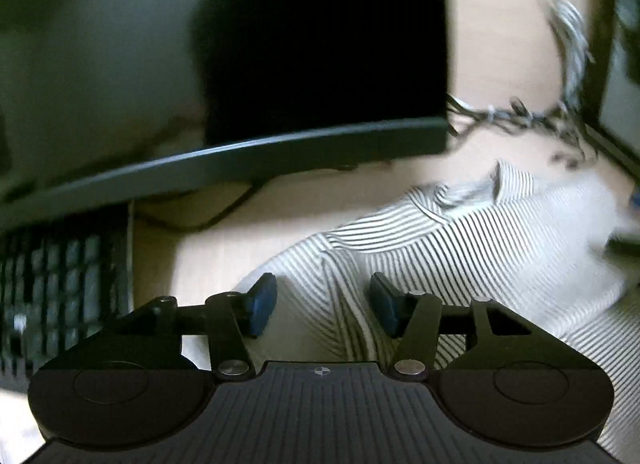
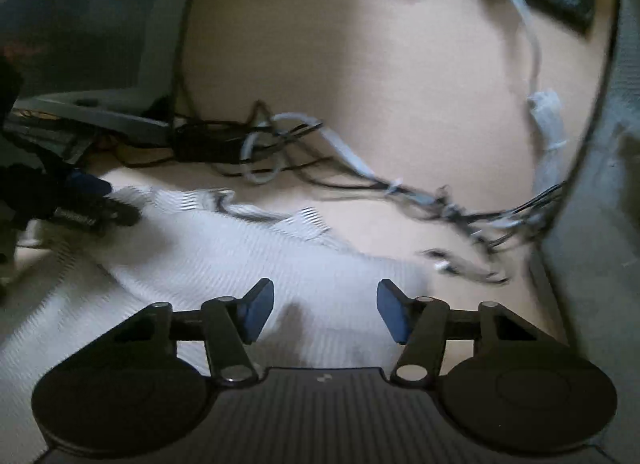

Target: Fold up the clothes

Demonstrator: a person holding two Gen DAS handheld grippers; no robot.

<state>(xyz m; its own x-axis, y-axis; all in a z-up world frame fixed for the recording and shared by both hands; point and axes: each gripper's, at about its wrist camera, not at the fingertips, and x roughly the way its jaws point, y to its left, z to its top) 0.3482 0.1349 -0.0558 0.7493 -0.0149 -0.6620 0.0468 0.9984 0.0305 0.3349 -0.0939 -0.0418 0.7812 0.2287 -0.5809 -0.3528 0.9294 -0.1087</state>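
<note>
Here I am holding my left gripper (image 1: 323,304) with its blue-padded fingers (image 1: 262,304) standing apart, nothing clamped between them, and the striped shirt (image 1: 460,260) is lying on the pale counter (image 1: 224,252) directly beneath and ahead of them, spreading away to their right. Its collar (image 1: 452,199) is sitting further ahead, right of my left fingers. Beyond them a dark monitor (image 1: 320,47) is standing on the counter, and a keyboard (image 1: 64,288) is lying off to their left. A tangle of cables (image 1: 520,115) is trailing ahead and to the right. My right gripper (image 2: 325,312) is also hovering with its fingers (image 2: 394,314) spread wide and gripping nothing; the same shirt, blurred here, is lying under and ahead of them, stretching off to their left, while bare counter is showing just right of the right finger. Far to the left of my right fingers the left gripper is appearing at the shirt's edge, though I cannot tell whether it is touching the cloth. Cables are running across the counter ahead of my right fingers.
</note>
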